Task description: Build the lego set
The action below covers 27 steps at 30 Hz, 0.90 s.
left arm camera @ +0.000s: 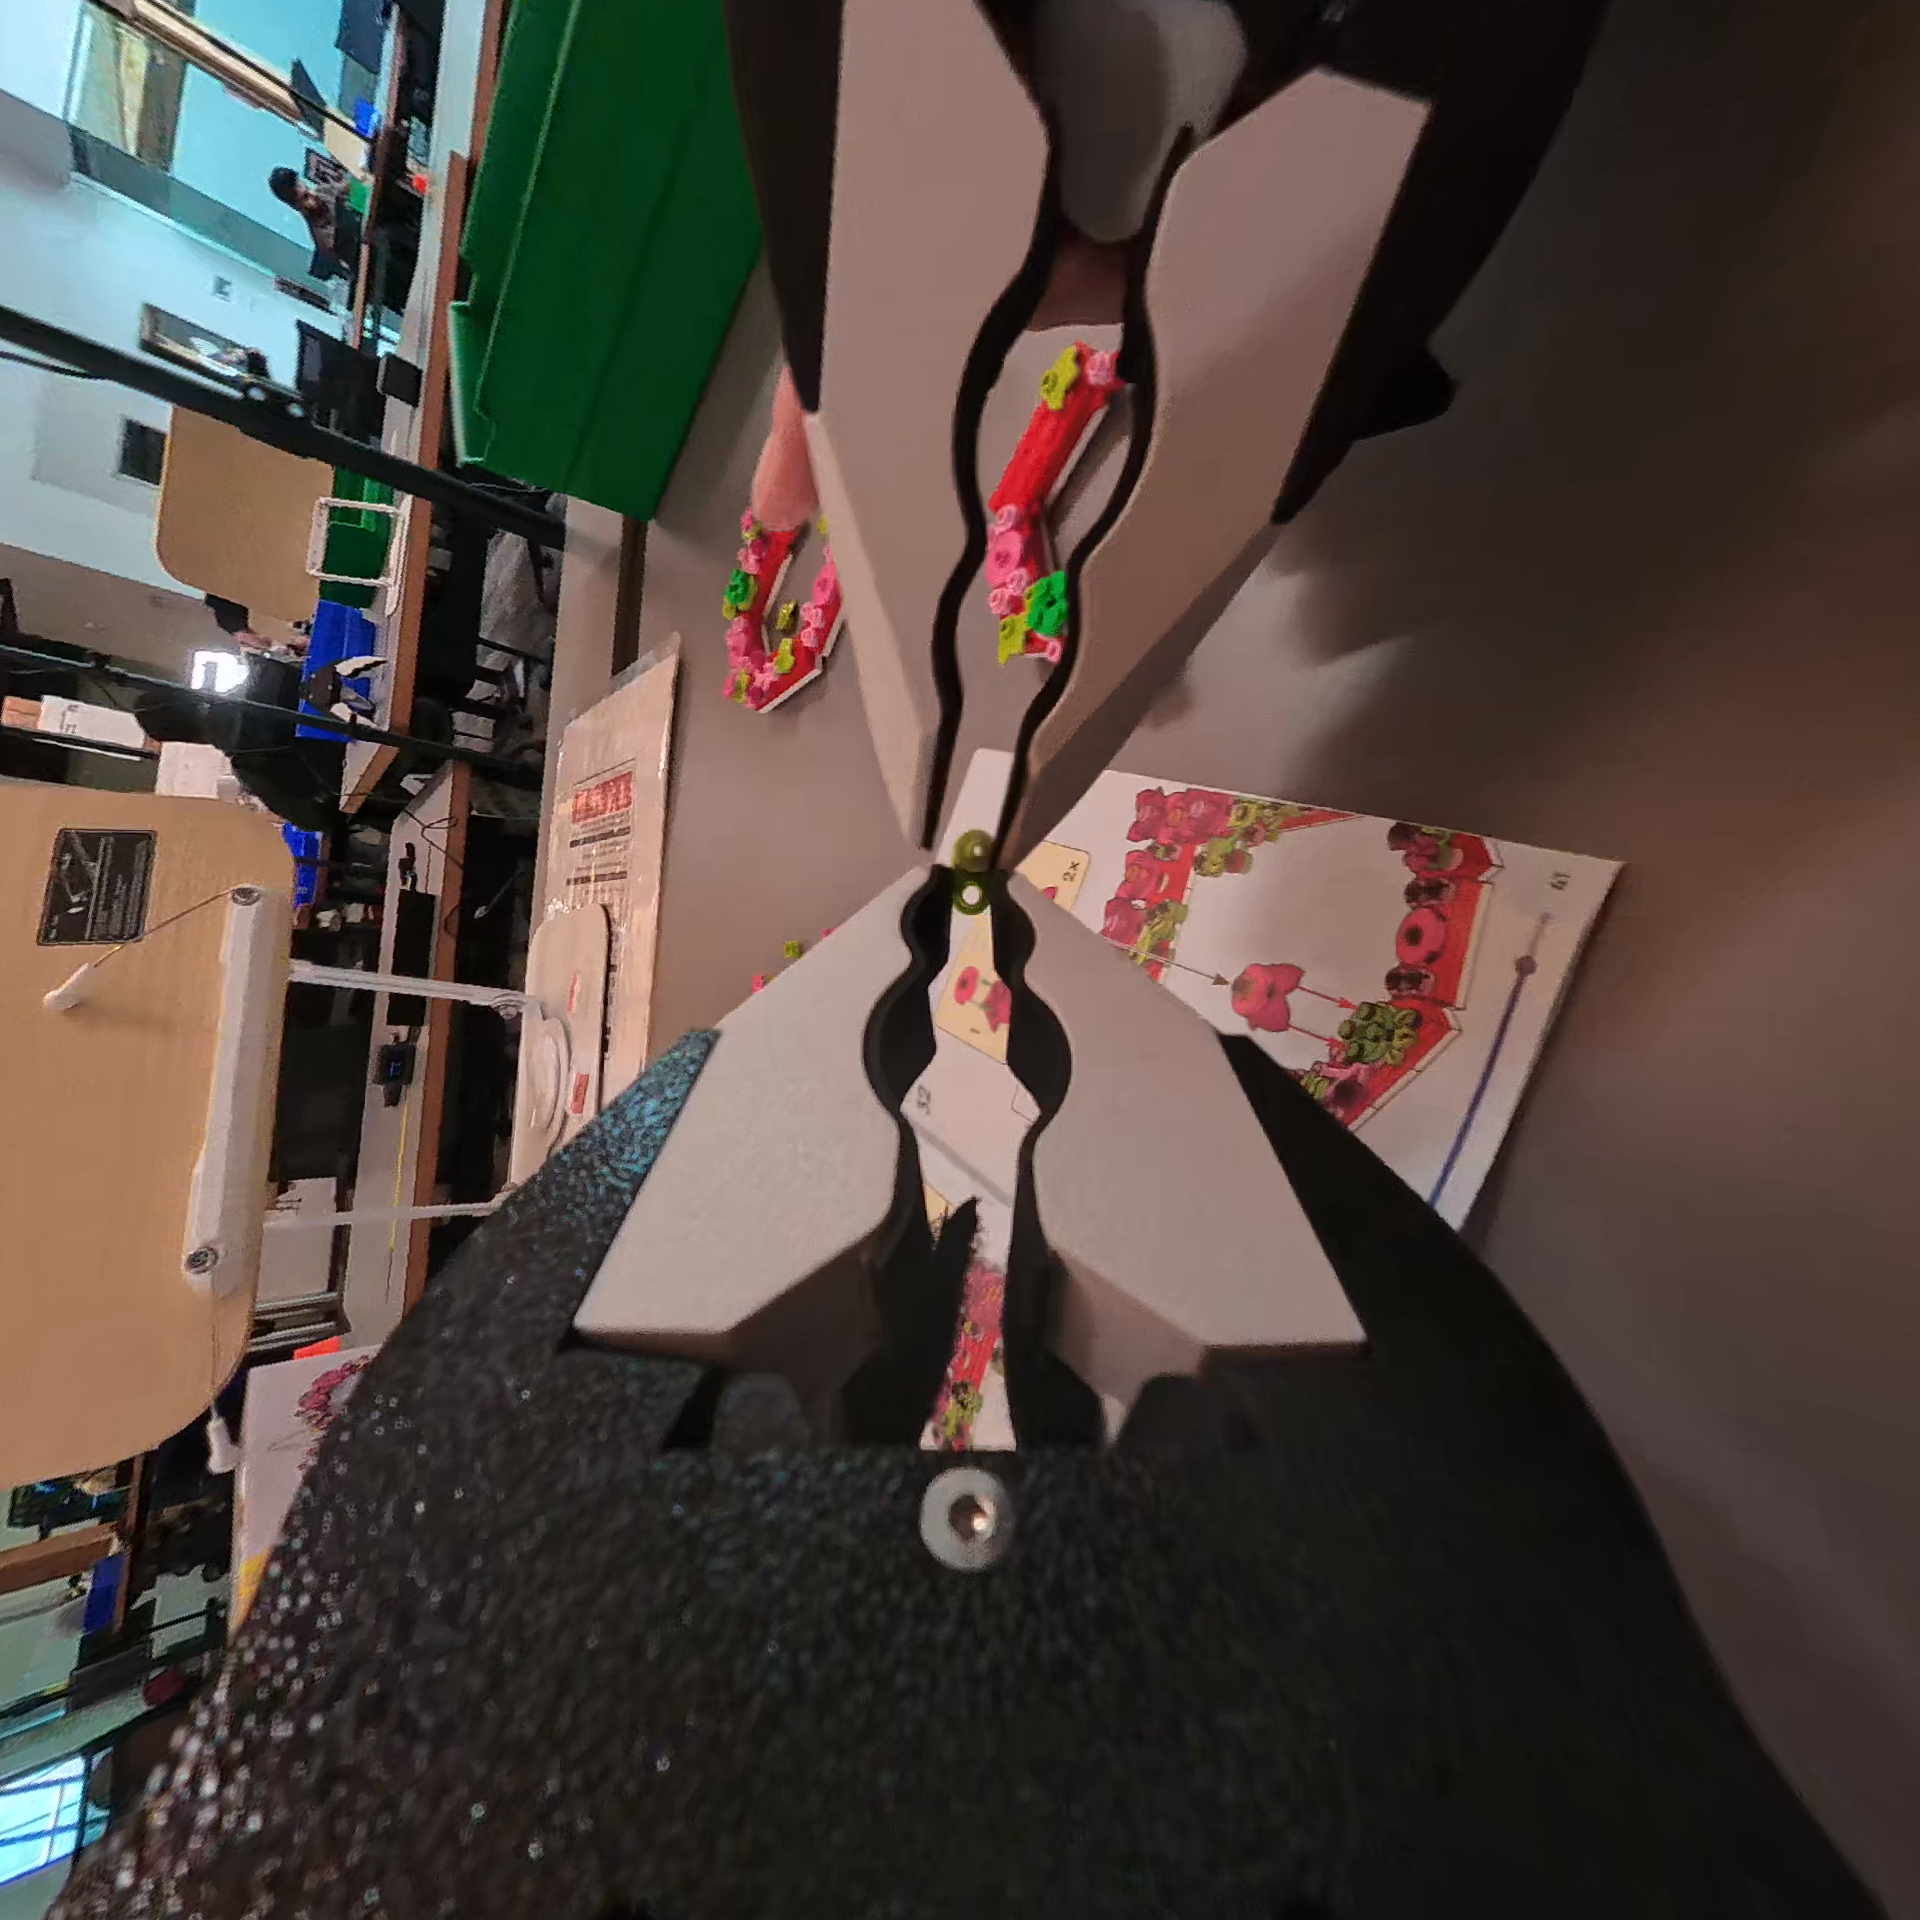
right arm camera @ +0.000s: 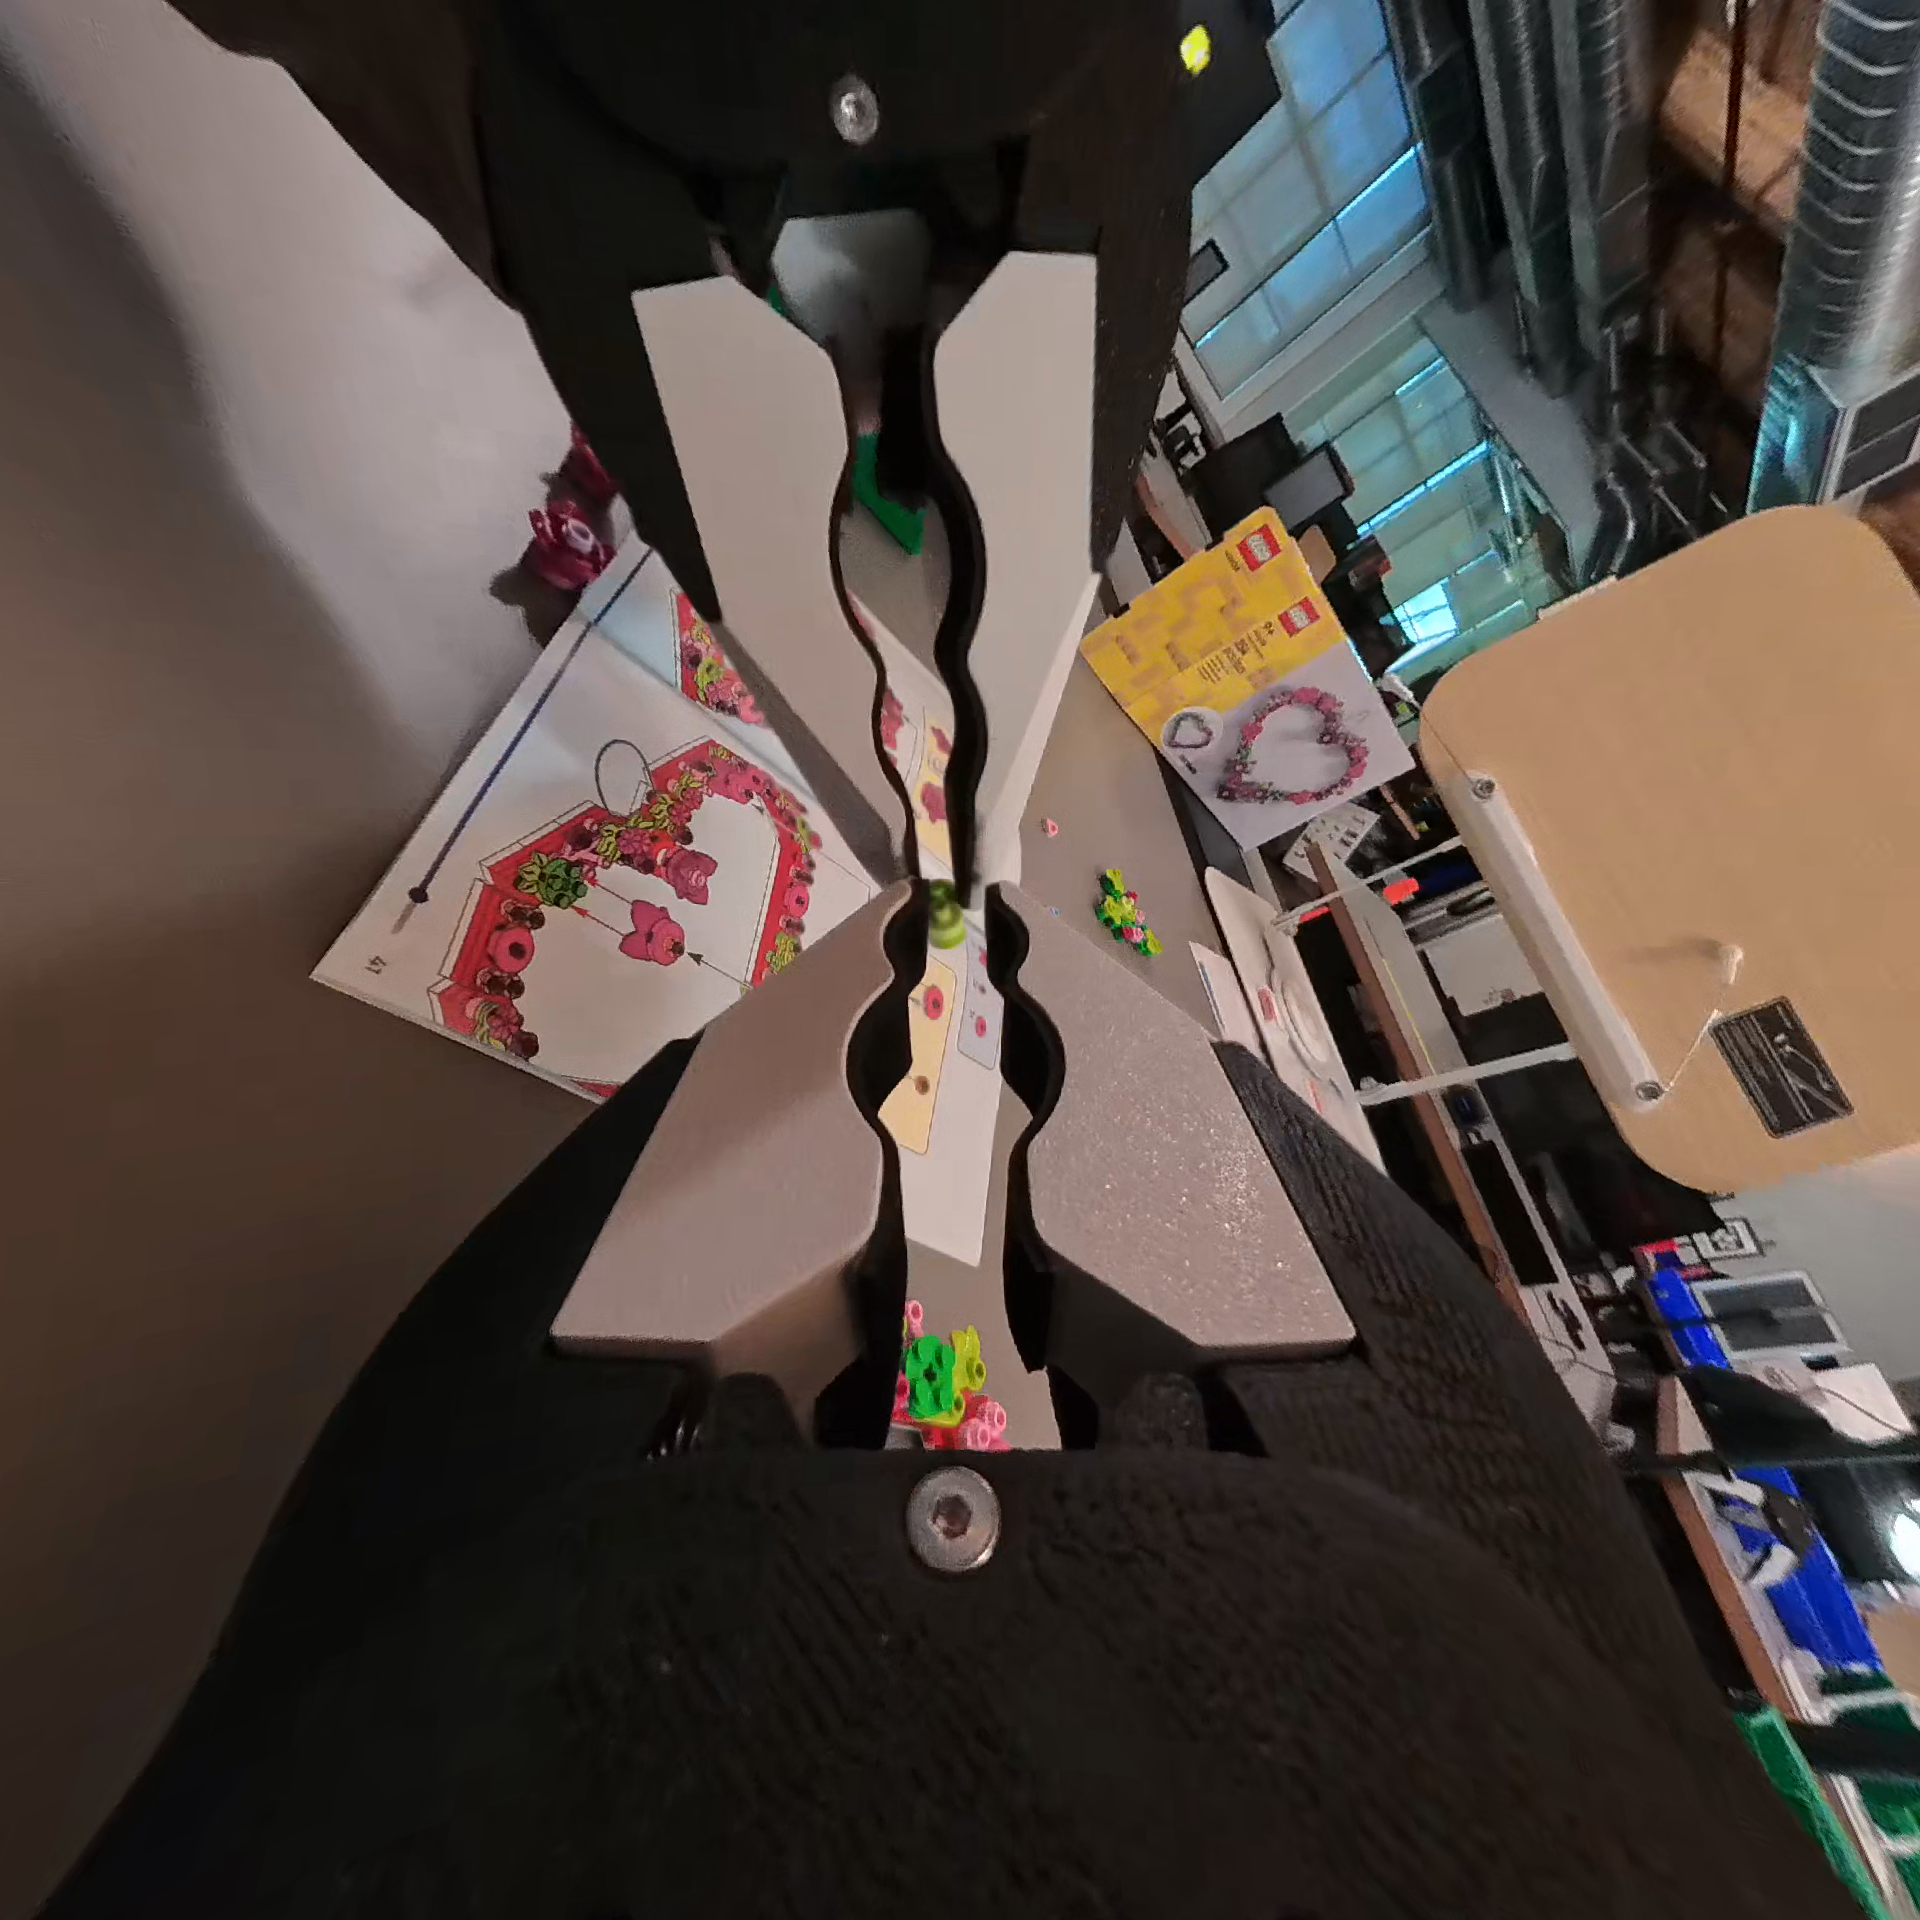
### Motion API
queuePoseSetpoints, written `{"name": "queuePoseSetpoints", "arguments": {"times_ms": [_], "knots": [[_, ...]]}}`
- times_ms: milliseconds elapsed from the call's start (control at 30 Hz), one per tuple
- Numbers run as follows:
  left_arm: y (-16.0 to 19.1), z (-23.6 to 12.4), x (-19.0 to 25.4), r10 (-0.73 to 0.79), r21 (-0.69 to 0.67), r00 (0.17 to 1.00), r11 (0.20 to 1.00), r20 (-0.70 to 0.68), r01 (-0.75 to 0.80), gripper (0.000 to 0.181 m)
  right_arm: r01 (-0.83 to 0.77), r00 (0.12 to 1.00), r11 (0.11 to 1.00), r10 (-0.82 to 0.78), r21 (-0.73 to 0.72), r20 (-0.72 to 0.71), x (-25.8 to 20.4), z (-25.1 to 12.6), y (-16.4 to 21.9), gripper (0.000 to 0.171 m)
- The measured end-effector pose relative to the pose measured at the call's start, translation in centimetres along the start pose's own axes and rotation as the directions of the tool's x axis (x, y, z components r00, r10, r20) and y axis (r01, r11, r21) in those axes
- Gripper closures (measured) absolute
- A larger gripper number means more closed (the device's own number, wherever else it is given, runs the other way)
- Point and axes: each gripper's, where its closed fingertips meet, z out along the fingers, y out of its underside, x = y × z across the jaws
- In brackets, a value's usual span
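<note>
- Both tongs are raised above the table [left arm camera: 1714,623], tip to tip, and meet on one tiny lime-green piece [left arm camera: 974,871].
- Left gripper [left arm camera: 971,902]: fingers clenched on the lower part of the green piece, which has a small round hole facing the camera.
- Right gripper [right arm camera: 951,914]: fingers nearly closed at the tips. The green piece sits right between or against them, so it is probably pinched, but contact on both sides is not clear.
- Reason for the pose, my guess: a handover or re-grip in mid-air, or two small green bits being pressed together. I cannot tell whether it is one piece or two.
- The piece looks like a rounded stud or small stem, glossy and yellow-green, and is very small next to the finger pads.
- The open instruction booklet [right arm camera: 582,894] lies flat on the table right under the tongs, so the step can be checked.
- A red curved section with pink and green flowers [left arm camera: 1039,509] lies on the table beyond the tongs. A second flowered section [left arm camera: 779,623] sits further left, apart from the first.
- A loose dark-pink flower [right arm camera: 569,545] lies at the booklet's corner, and a small green-and-pink cluster [right arm camera: 1124,914] on the other side.
- The yellow set box [right arm camera: 1247,675] stands at the table edge.
- Build is partly done: the sections are not joined yet.
</note>
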Motion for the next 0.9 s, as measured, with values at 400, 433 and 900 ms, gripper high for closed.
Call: {"name": "queuePoseSetpoints", "arguments": {"times_ms": [400, 433, 900], "knots": [[0.9, -0.5, 3.4, -0.104, -0.050, 0.991, 0.994, -0.082, 0.100, 0.176, 0.039, 0.988, 0.999, -0.036, -0.019, 0.152, -3.1, 0.3, 0.1, 0.151], [0.9, -0.6, 3.6, -0.120, -0.051, 0.990, 0.992, -0.079, 0.116, 0.176, 0.034, 0.986, 0.999, -0.031, -0.018, 0.163, -3.3, 0.3, 0.0, 0.147], [1.2, -2.4, 4.6, -0.475, -0.007, 0.879, 0.880, -0.028, 0.475, 0.177, 0.251, 0.962, 0.968, -0.250, 0.012, 0.109, -4.5, 0.7, -0.6, 0.146]]}}
